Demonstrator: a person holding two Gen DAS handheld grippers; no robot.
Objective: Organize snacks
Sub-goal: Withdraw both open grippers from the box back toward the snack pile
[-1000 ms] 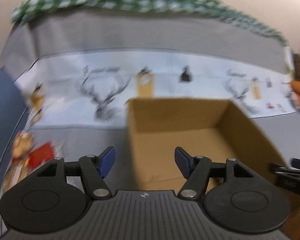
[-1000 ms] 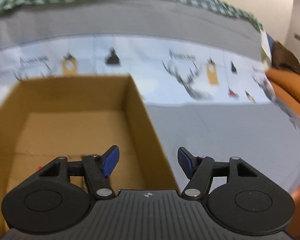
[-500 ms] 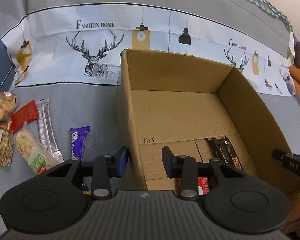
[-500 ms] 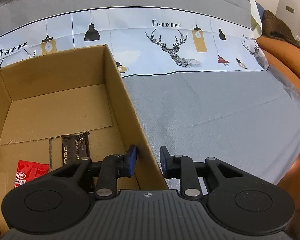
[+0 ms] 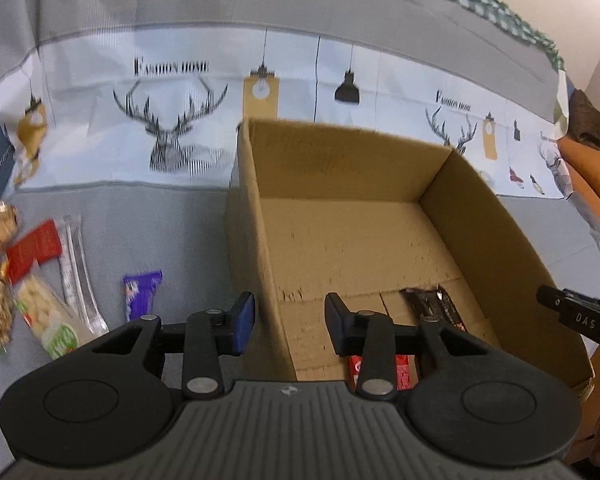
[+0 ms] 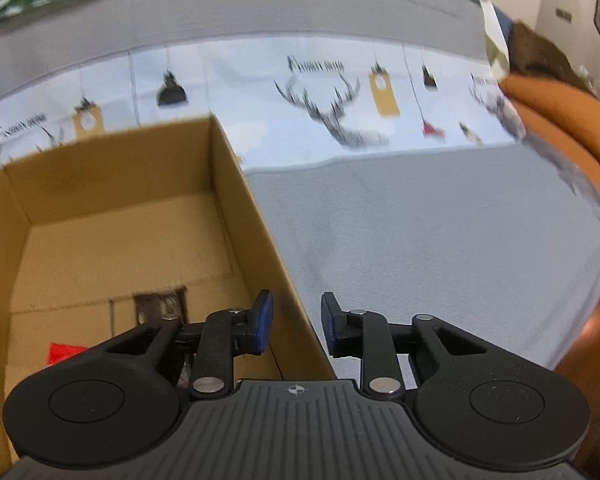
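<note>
My left tool [image 5: 290, 322] is released and holding nothing, its fingers straddling the left wall of the cardboard box [image 5: 256, 216]. Right tool [image 6: 296, 322] is the same deal, empty with its fingers parted, sitting over the box's right wall. So far there's a dark bar [image 5: 434, 306] and a red packet [image 5: 380, 364] down at the near end of the box. The rest of the snacks are out on the table to the left: purple bar [image 5: 142, 290], clear stick pack [image 5: 76, 268], red wrapper [image 5: 34, 248], plus some bagged stuff, kinda blurry. I'd say I'm between picks, so next up is swinging the left tool over and down onto the purple bar, the nearest one.
</note>
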